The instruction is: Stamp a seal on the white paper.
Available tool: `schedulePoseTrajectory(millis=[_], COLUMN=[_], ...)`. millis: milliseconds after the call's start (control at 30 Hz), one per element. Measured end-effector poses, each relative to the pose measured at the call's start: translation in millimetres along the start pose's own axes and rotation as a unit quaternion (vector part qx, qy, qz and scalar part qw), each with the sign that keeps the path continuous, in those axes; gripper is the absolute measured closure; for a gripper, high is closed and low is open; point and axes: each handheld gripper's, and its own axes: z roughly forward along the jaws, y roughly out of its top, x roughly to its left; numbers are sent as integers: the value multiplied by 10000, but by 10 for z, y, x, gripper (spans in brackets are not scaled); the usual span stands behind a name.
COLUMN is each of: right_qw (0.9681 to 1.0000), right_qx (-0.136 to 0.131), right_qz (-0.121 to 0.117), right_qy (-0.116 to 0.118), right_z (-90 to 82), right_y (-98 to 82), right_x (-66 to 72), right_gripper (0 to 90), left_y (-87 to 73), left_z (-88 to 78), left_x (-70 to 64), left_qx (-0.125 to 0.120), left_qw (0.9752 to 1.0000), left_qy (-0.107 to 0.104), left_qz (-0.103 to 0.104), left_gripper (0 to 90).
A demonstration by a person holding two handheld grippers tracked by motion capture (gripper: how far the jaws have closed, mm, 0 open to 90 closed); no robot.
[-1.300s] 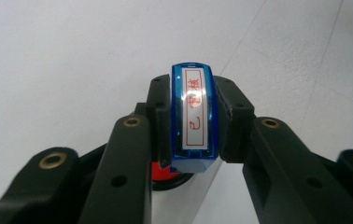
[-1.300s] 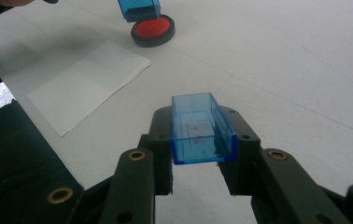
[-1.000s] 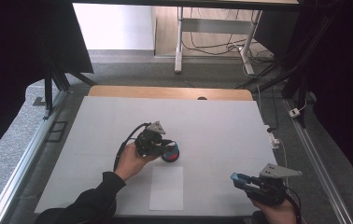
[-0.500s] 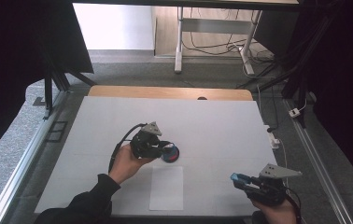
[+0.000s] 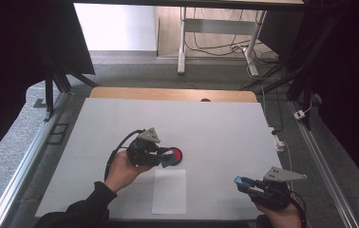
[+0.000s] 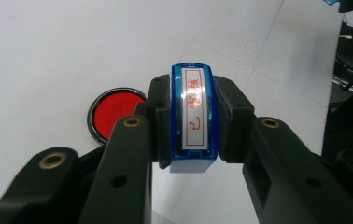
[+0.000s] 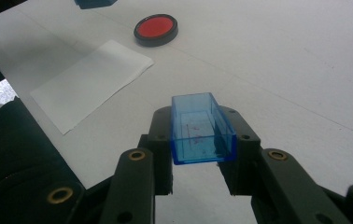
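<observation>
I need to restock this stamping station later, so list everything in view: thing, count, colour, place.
stamp: one, blue with red characters, clamped in the left gripper above the table
stamp cover: one, clear blue, clamped in the right gripper
ink pad: one, red in a black rim, mid-table
paper sheet: one, white, near edge
table: one, white
left gripper: one, black, beside the ink pad
right gripper: one, black, near right corner
</observation>
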Motion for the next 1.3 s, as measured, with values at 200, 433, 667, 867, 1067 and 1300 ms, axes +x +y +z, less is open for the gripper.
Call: schedulePoseTrajectory(millis=[200,433,667,867,1067,1300], right_qw=[10000,10000,10000,10000,10000,10000], right_qx=[16,-1,-11,-11,-10,-12], right_qz=[-10,-2,4,2,2,0], right_qy=[-3,7,27,28,32,36], right_z=[-2,0,1,1,1,0], right_y=[1,1,0,0,0,-1], right_x=[0,0,-2,-1,-1,-1], right_gripper=[682,682,682,682,682,681], left_y=[-49,-118,-206,-242,-279,-319], left_z=[-26,-31,-1,52,147,251], left_x=[-85,-170,-242,-277,-305,-317], left_qx=[-7,-26,-1,38,176,307], left_qw=[10000,9999,9997,9997,9996,9993], left_qy=[-65,-146,-225,-229,-182,-153], left_qz=[21,-2,-12,56,144,177], left_gripper=[701,701,701,701,702,702])
